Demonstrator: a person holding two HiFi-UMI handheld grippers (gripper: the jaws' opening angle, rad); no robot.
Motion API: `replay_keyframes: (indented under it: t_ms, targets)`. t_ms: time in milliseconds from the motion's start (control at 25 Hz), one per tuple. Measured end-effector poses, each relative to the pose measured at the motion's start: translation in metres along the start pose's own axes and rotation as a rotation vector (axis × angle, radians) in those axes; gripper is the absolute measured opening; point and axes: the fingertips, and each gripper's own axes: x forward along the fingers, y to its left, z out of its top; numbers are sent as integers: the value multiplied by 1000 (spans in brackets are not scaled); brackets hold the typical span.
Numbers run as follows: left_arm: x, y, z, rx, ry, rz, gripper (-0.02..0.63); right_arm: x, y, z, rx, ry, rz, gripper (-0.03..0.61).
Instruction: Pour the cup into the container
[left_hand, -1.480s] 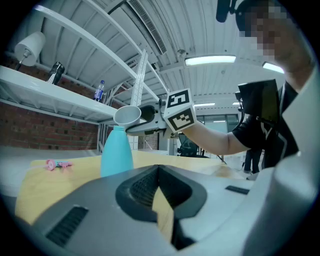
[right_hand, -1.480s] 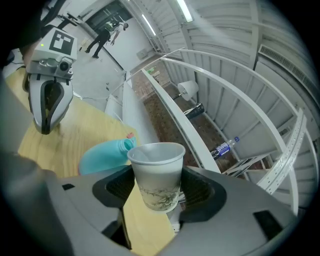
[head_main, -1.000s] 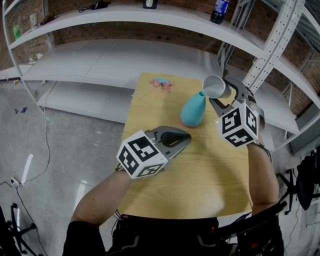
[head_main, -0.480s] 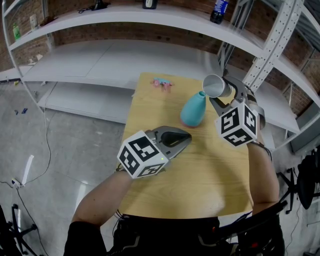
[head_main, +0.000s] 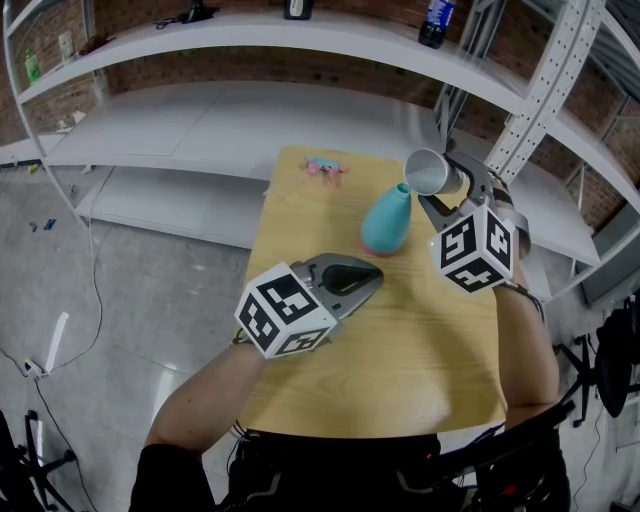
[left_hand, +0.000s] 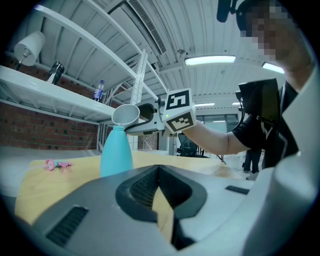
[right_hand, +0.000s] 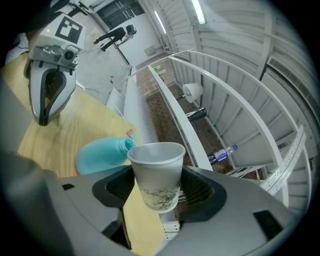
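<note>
A turquoise bottle-shaped container (head_main: 386, 221) stands on the wooden table (head_main: 380, 350), toward its far side. My right gripper (head_main: 446, 190) is shut on a white paper cup (head_main: 429, 172), tipped on its side with its rim just above the container's mouth. In the right gripper view the cup (right_hand: 156, 175) sits between the jaws beside the container (right_hand: 102, 152). My left gripper (head_main: 366, 277) rests low over the table's middle, jaws together and holding nothing. The left gripper view shows the container (left_hand: 116, 152) with the cup (left_hand: 125, 114) over its neck.
A small pink and blue object (head_main: 325, 167) lies at the table's far edge. White metal shelving (head_main: 230, 110) runs behind the table, with a blue-labelled bottle (head_main: 438, 22) on the upper shelf. A shelf upright (head_main: 545, 90) stands close by the right gripper.
</note>
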Motion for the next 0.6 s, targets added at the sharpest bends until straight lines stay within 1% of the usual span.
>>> replay_keyframes:
  t_ms: [600]
  targets:
    - [1, 1, 0, 0, 1, 1, 2, 3, 3, -1, -11, 5, 2, 295]
